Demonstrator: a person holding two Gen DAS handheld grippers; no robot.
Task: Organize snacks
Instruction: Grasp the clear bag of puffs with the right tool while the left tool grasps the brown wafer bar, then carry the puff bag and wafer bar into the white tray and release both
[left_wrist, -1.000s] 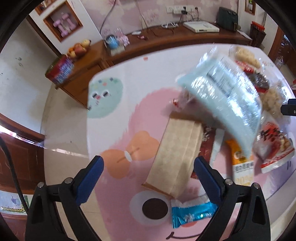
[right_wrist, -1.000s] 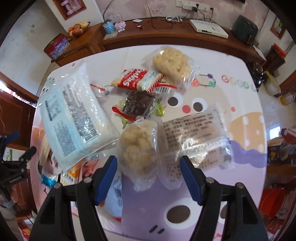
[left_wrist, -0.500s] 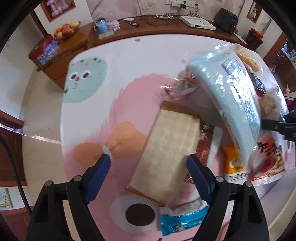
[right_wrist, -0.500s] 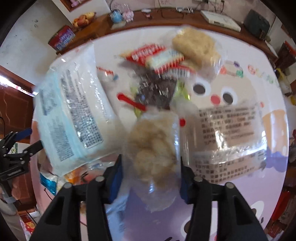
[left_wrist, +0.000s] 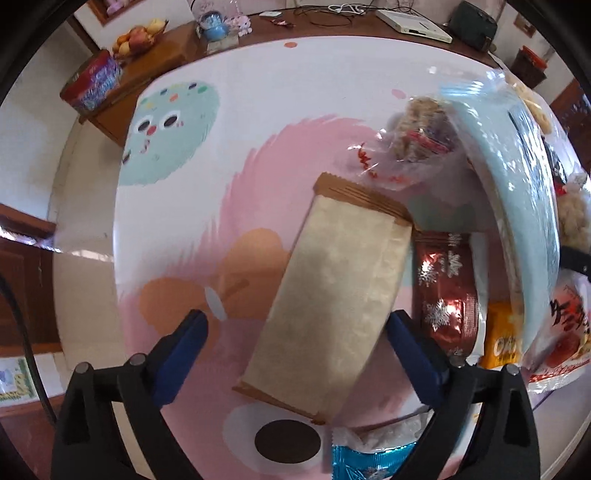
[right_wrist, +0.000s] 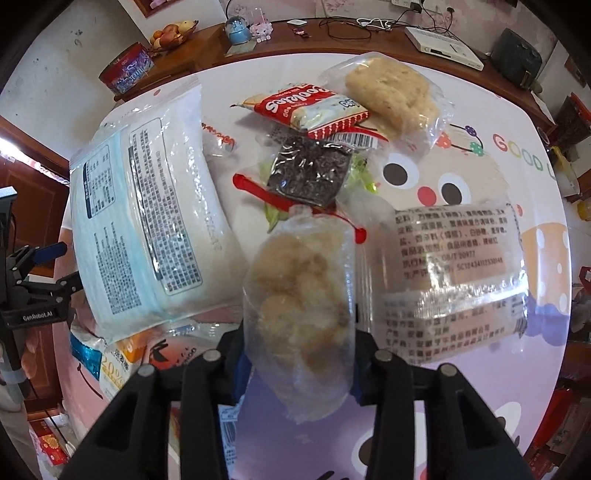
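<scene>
My left gripper is open, its blue fingers straddling the near end of a long beige wafer pack that lies flat on the cartoon tablecloth. My right gripper is shut on a clear bag of pale puffed snack. Left of it lies a big light-blue bag, which also shows in the left wrist view. A red cookie pack, a dark seaweed pack and another puffed-snack bag lie beyond.
A clear labelled bag lies right of the held bag. A red snowflake pack, an orange pack and a blue wrapper lie near the wafer pack. A wooden sideboard stands behind the table.
My right gripper has closed on the puffed-snack bag. My left gripper has moved forward and down so its fingers now straddle the wafer pack.
</scene>
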